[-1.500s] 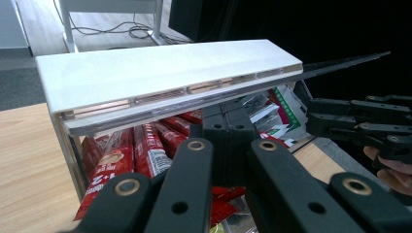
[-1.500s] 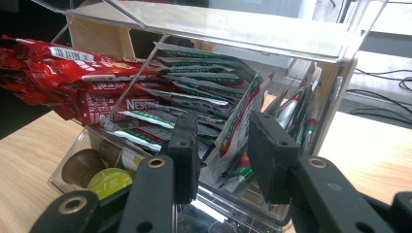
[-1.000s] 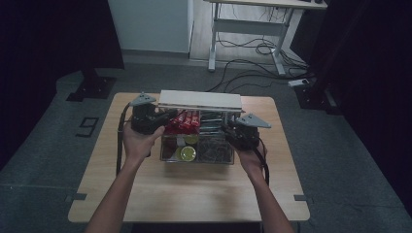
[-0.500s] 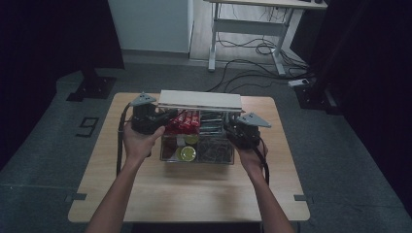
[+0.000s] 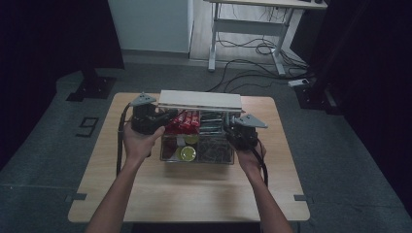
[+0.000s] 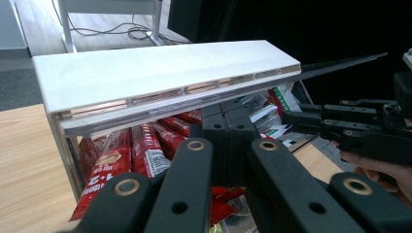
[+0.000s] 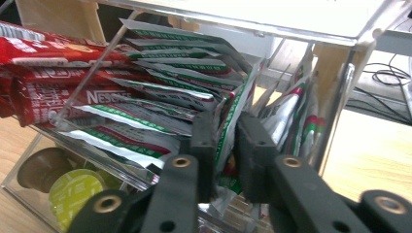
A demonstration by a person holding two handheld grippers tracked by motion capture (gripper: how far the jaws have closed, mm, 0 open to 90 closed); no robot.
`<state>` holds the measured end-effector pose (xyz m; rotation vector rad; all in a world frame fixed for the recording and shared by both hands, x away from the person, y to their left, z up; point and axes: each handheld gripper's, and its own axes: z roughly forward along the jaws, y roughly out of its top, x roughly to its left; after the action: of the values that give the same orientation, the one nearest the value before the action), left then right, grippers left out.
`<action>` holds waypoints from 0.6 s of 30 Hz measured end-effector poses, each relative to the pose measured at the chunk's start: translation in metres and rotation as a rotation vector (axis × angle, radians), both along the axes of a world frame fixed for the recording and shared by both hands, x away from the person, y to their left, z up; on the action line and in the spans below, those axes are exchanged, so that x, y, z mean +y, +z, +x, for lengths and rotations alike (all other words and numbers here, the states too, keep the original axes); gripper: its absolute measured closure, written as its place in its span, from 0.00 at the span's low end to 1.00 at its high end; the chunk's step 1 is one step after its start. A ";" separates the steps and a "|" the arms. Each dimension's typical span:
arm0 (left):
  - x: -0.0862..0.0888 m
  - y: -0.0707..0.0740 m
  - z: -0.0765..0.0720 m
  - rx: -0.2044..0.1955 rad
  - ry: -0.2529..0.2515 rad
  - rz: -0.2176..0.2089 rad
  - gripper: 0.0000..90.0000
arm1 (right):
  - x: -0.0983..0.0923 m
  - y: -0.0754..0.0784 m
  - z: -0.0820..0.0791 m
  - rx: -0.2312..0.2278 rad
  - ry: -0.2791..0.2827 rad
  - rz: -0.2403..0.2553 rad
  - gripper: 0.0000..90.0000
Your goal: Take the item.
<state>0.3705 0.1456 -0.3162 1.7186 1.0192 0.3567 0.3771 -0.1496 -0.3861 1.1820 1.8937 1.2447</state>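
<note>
1. The room is dark, with a grey floor, a desk frame and loose cables at the back; the wooden counter [image 5: 145,194] carries a clear organiser [image 5: 197,141] with a white lid [image 5: 200,100] raised above it.
2. Your right tongs [image 7: 227,145] sit nearly closed on a green-and-white sachet [image 7: 228,121], one jaw on each side of its edge. It stands in the right-hand upper compartment, packed among others like it. Check you have one sachet, not two.
3. Draw it straight along its slot, toward you; I judge a sideways tug would drag the neighbouring packets or catch the clear divider.
4. Your left tongs [image 6: 224,131] appear closed, jaws together, just beside the red sticks [image 6: 141,150] under the lid. I cannot tell whether they pinch anything. Keep them steady near the organiser's left side so it does not slide.
5. Mind the pods [image 7: 73,191] in the lower tray; lift clear of them.
</note>
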 end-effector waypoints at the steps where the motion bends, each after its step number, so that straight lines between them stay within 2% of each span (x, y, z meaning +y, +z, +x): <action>1: 0.000 0.000 0.000 0.000 0.000 0.000 1.00 | -0.001 -0.001 0.000 -0.003 -0.001 0.000 0.90; 4: 0.000 0.000 0.000 0.000 0.000 0.000 1.00 | -0.003 -0.002 0.000 -0.009 0.000 0.012 0.96; 11: 0.000 0.000 0.000 0.000 0.000 -0.001 1.00 | -0.004 -0.004 -0.001 -0.023 0.003 0.016 0.98; 18: 0.000 0.000 0.000 0.000 0.000 0.000 0.99 | -0.006 0.001 -0.007 -0.047 -0.002 0.043 0.98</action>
<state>0.3707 0.1456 -0.3162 1.7183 1.0189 0.3563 0.3705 -0.1561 -0.3854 1.1666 1.8400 1.3065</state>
